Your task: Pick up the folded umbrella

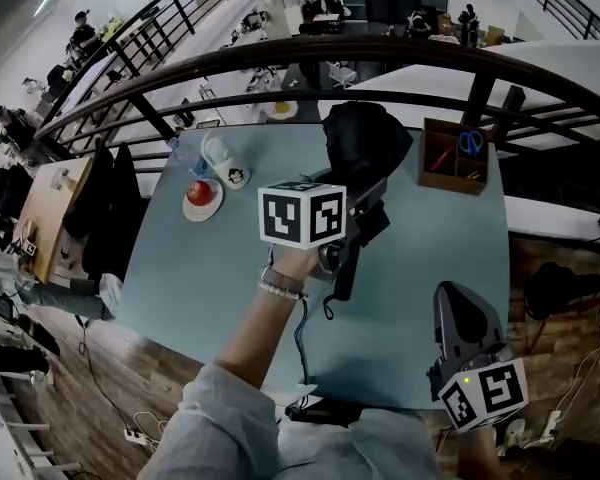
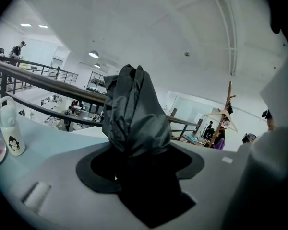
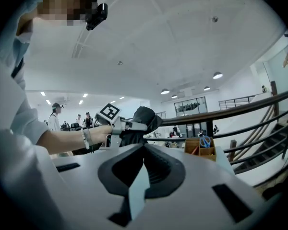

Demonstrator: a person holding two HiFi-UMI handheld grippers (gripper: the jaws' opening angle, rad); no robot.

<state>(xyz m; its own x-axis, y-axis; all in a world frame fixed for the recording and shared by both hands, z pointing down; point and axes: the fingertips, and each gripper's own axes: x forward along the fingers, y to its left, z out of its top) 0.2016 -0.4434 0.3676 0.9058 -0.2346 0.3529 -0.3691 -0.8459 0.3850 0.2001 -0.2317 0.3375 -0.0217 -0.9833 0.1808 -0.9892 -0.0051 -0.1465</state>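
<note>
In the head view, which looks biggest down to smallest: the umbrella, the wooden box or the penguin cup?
Largest: umbrella, though it's held up nearer the camera, so its real size is unsure.
Then: wooden box.
Smallest: penguin cup.

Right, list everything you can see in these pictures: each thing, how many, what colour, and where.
table: one, pale blue, centre
folded umbrella: one, black, raised above table
mug: one, white, table's far left
dish: one, white, red thing on it, beside mug
box: one, brown, table's far right, blue scissors inside
railing: one, dark, beyond table
left gripper: one, grey, shut on folded umbrella
right gripper: one, grey, shut, empty
</note>
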